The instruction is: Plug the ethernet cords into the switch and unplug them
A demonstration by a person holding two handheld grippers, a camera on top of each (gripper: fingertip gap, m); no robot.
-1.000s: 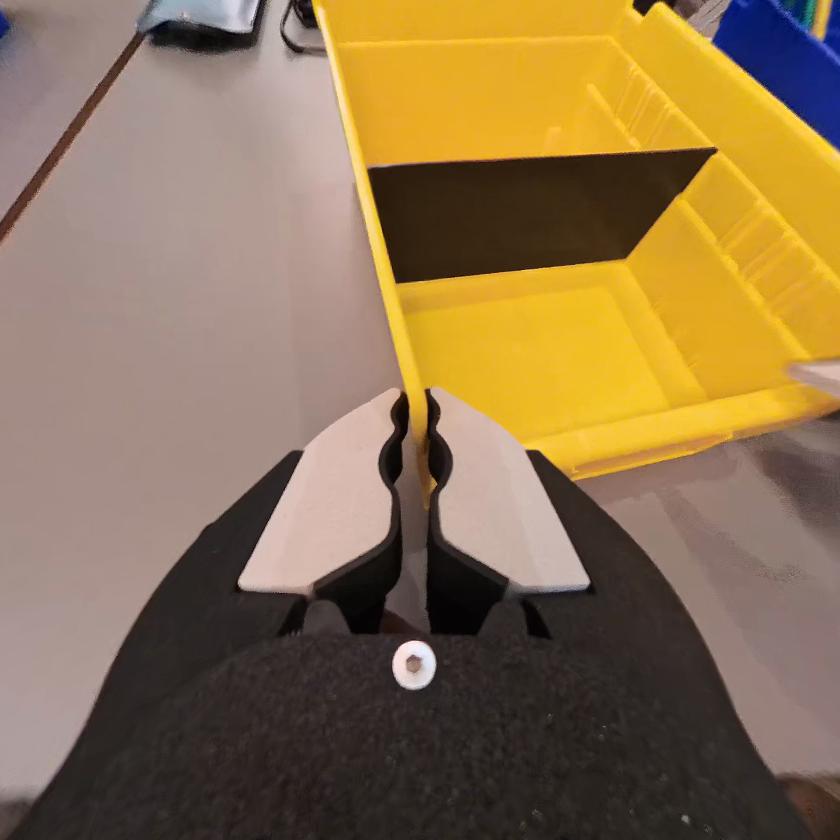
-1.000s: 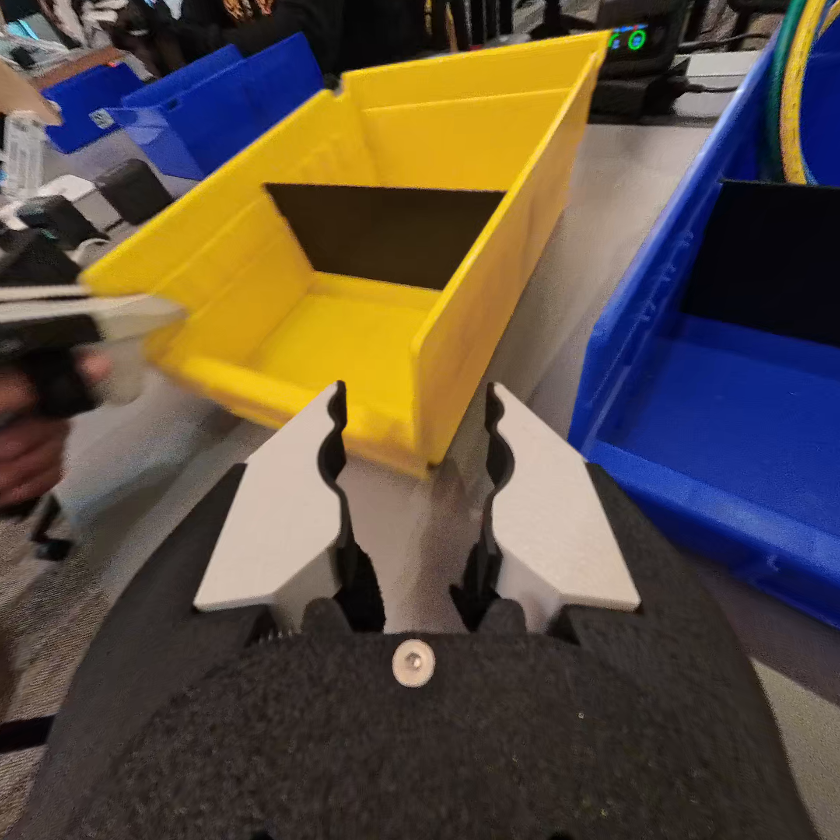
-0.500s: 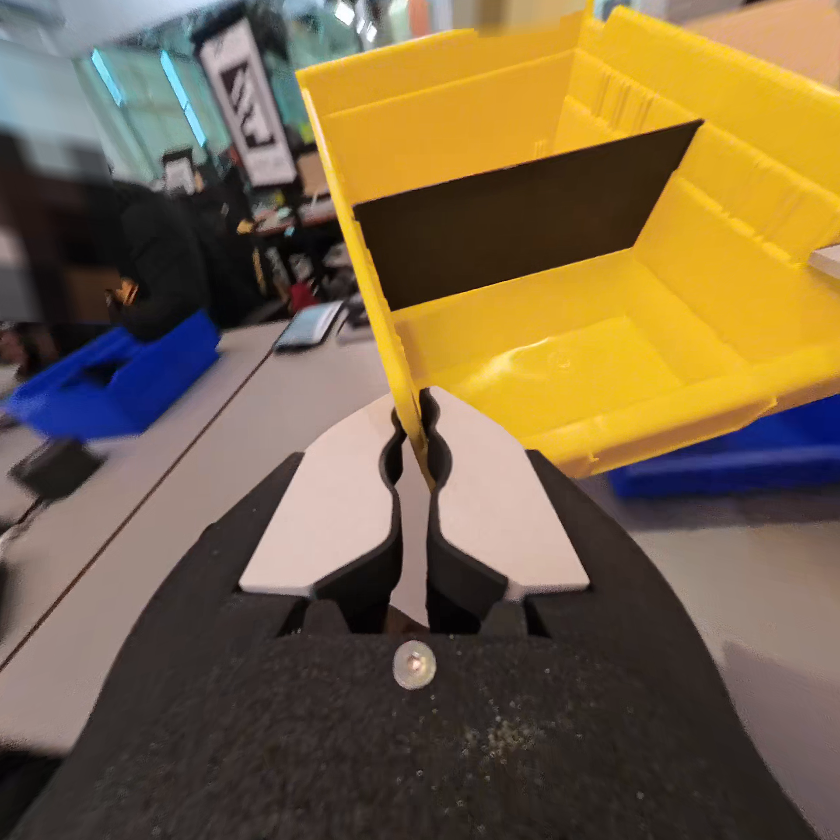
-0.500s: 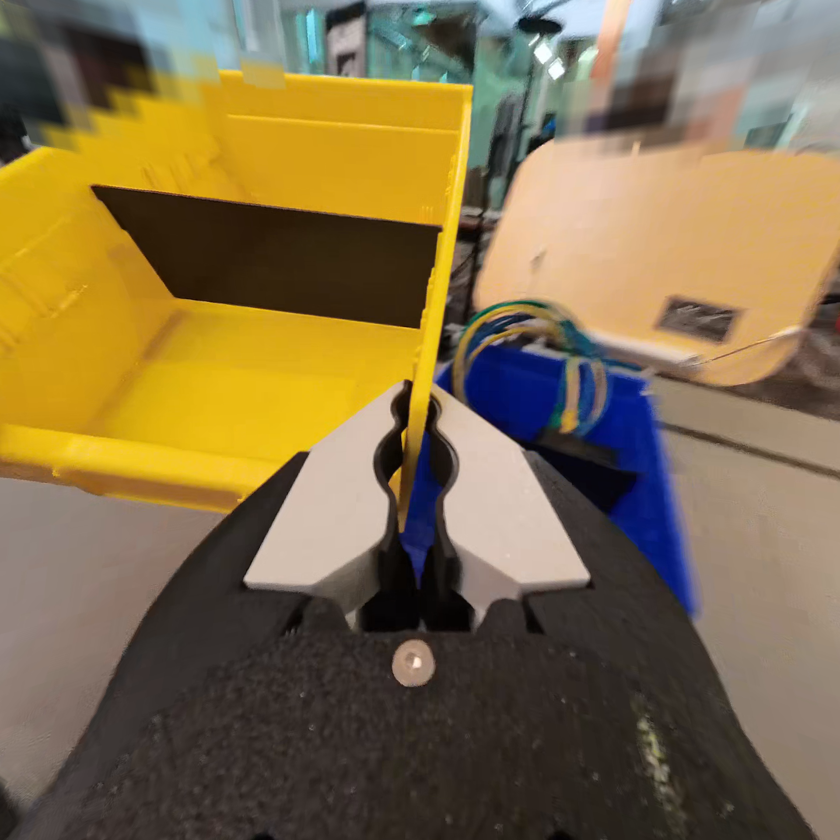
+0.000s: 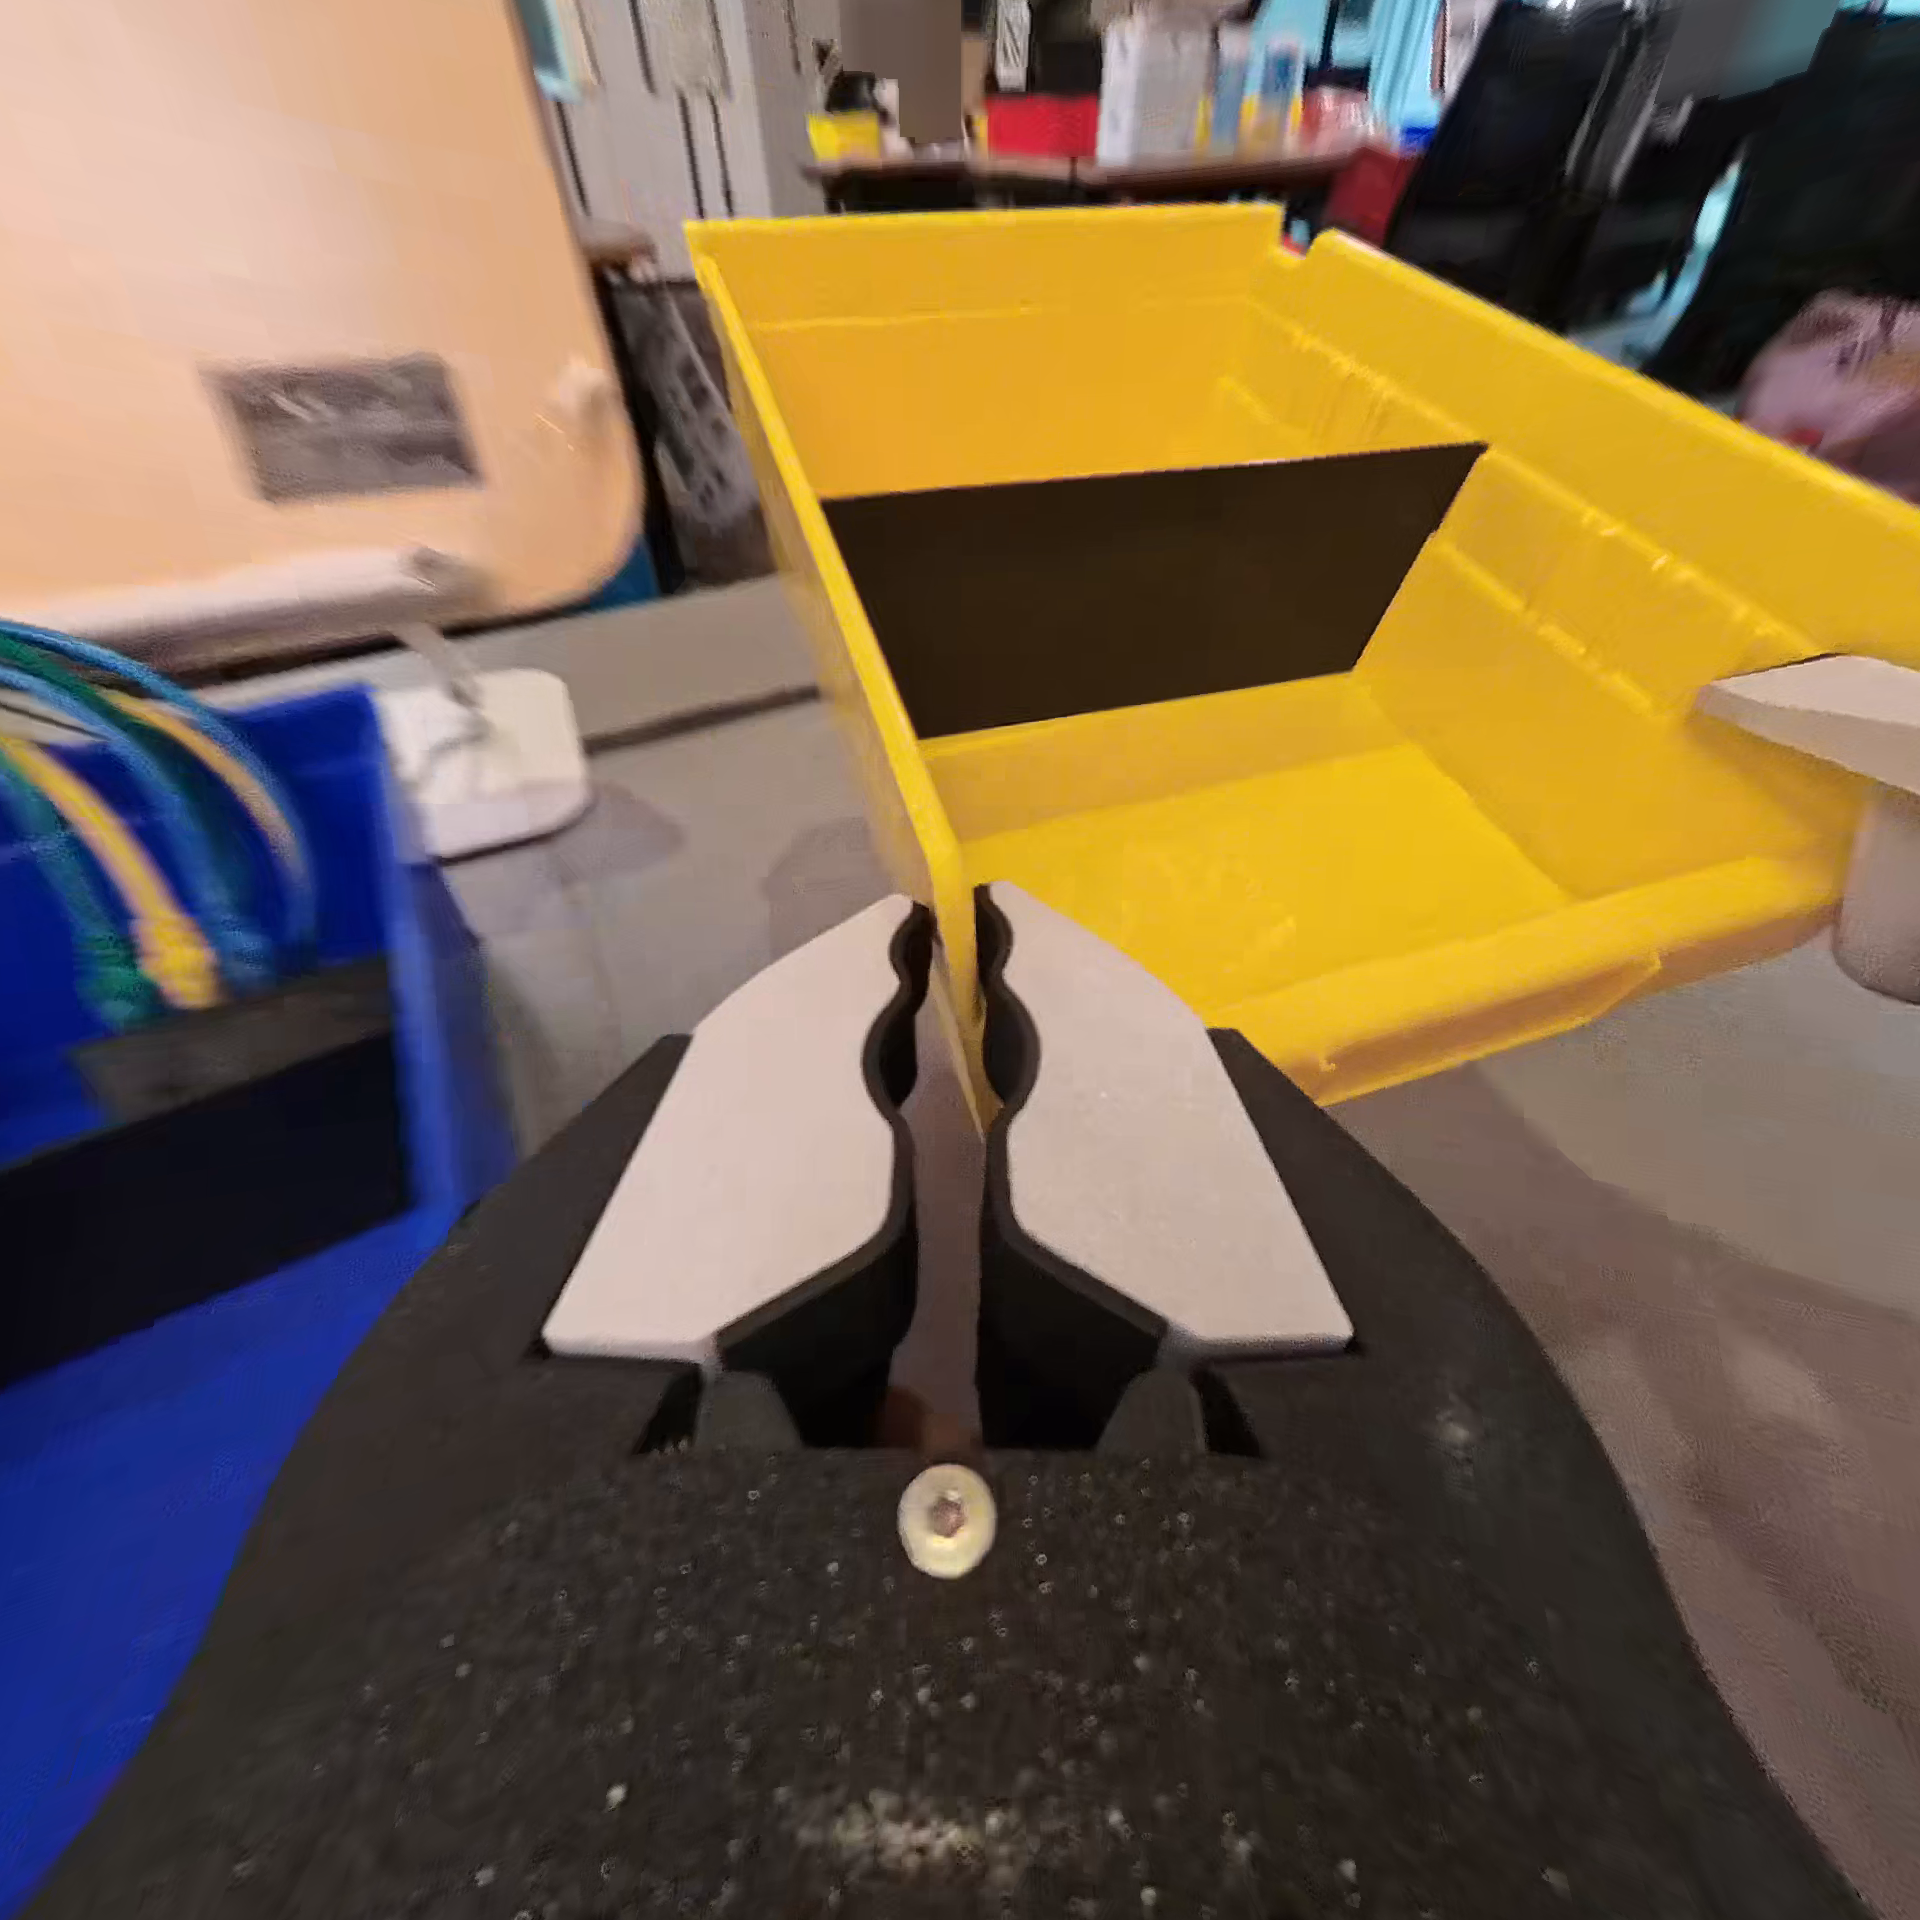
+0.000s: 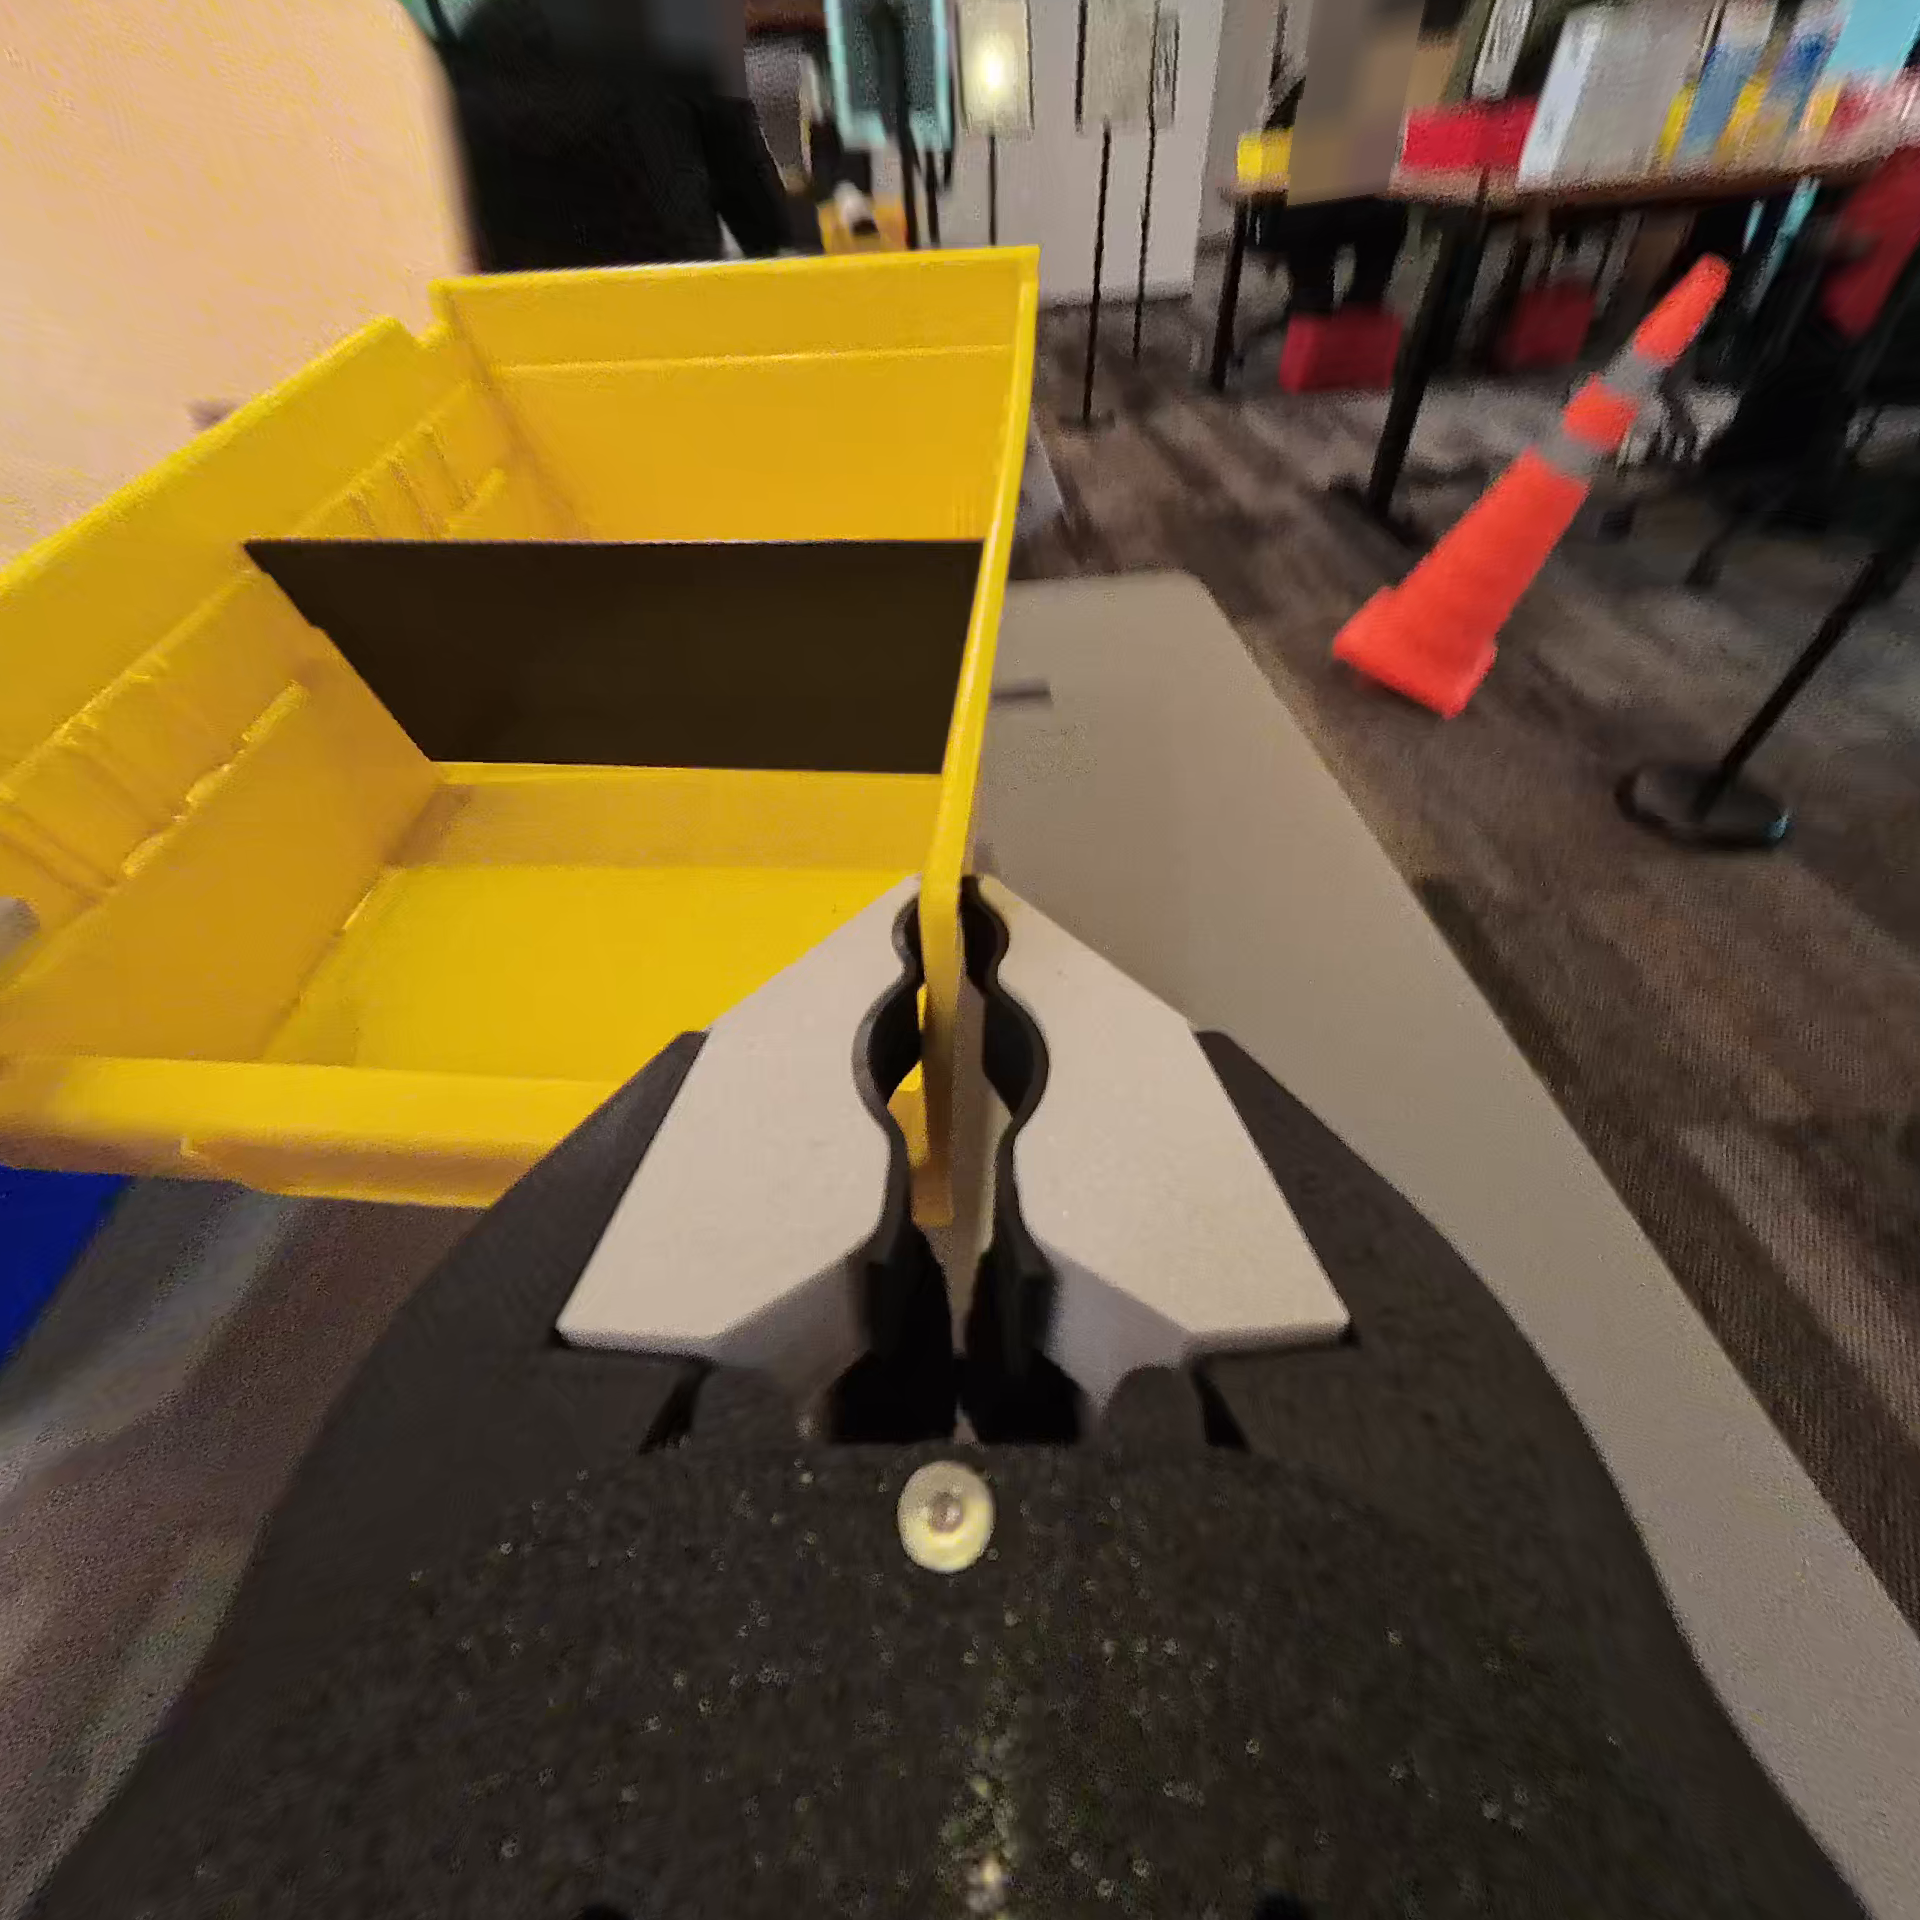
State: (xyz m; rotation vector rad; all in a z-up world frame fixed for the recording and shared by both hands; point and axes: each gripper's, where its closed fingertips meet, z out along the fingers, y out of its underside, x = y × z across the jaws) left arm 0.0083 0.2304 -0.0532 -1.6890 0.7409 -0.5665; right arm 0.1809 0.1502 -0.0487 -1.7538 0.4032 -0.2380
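Observation:
An empty yellow bin (image 5: 1247, 883) with a black divider (image 5: 1122, 592) hangs above the grey table, held from both sides. My left gripper (image 5: 951, 920) is shut on the bin's left wall. My right gripper (image 6: 940, 899) is shut on its right wall (image 6: 982, 623), and one of its fingers (image 5: 1829, 707) shows at the right edge of the left wrist view. Coloured ethernet cords (image 5: 135, 831) lie blurred in a blue bin (image 5: 208, 1403) to the left. I see no switch that I can tell apart.
A black part (image 5: 208, 1143) crosses the blue bin. A white object (image 5: 488, 758) and a tan board (image 5: 291, 312) stand behind it. The grey table (image 6: 1247, 935) runs forward on the right, with an orange cone (image 6: 1475, 561) and stand bases on the floor beyond. Some 20 cm of space lies between my two pairs of fingers.
My right gripper, open one second ago, has shut on the bin's right wall. Both grippers have lifted the bin off the table and swung it round; the blue bin now lies to its left.

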